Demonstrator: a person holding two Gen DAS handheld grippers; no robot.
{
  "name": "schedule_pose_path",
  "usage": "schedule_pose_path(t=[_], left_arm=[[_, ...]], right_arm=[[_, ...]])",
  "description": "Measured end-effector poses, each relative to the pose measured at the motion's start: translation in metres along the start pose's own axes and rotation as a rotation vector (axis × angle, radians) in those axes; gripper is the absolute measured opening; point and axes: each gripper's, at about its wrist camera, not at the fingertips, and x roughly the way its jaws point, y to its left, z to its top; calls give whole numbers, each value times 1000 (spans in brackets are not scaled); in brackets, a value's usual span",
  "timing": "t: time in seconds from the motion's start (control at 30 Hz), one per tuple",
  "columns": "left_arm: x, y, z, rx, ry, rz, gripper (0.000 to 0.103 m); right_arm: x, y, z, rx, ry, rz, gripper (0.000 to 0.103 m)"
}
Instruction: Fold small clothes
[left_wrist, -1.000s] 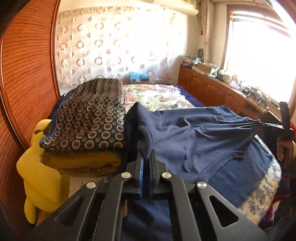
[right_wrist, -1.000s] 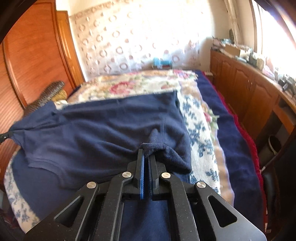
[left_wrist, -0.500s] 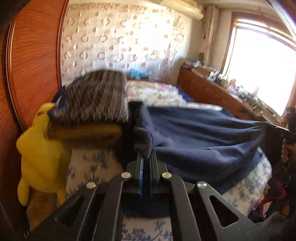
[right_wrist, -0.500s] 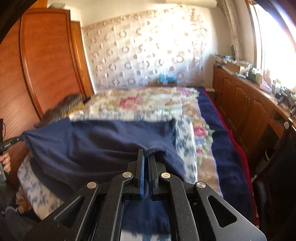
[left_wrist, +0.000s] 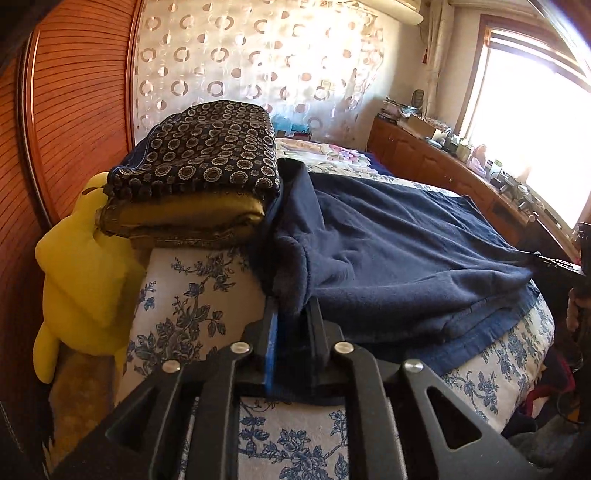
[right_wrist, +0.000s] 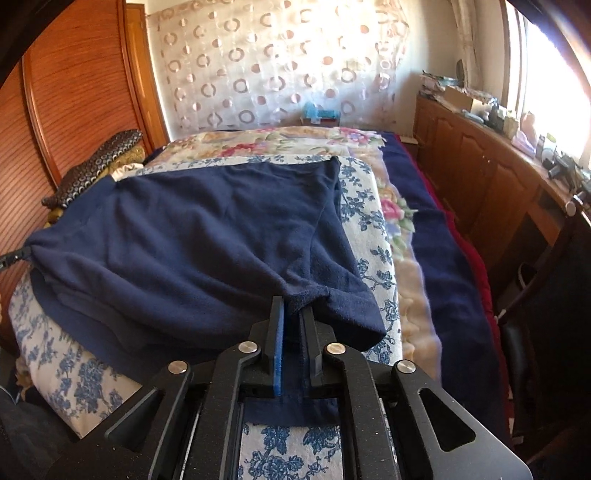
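A navy blue fleece garment (left_wrist: 399, 251) lies folded over on the blue-flowered bedspread (left_wrist: 192, 306); it also shows in the right wrist view (right_wrist: 207, 243). My left gripper (left_wrist: 291, 306) is shut on the garment's left near corner. My right gripper (right_wrist: 293, 306) is shut on the right near corner. The right gripper's tip shows at the far right of the left wrist view (left_wrist: 554, 264), and the left gripper's tip at the left edge of the right wrist view (right_wrist: 14, 254). The cloth sags loosely between them onto the bed.
A stack of folded clothes, dark patterned on top (left_wrist: 207, 155) and mustard below, sits at the bed's left. A yellow plush toy (left_wrist: 81, 266) leans beside it against the wooden wardrobe (left_wrist: 74, 110). A wooden cabinet (right_wrist: 480, 170) with clutter runs along the window side.
Both grippers have lowered the garment's held edge down toward the near side of the bed. The cloth now rests on the bedspread instead of hanging stretched in the air.
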Motion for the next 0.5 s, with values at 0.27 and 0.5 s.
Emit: schedule_pose_path(t=[0.27, 0.5], left_arm=[[-13, 3, -1, -2, -23, 13, 37], [-4, 2, -2, 0, 0, 23, 45]], right_arm=[[-27, 7, -1, -11, -79, -27, 49], [-17, 34, 1, -33, -86, 40, 55]])
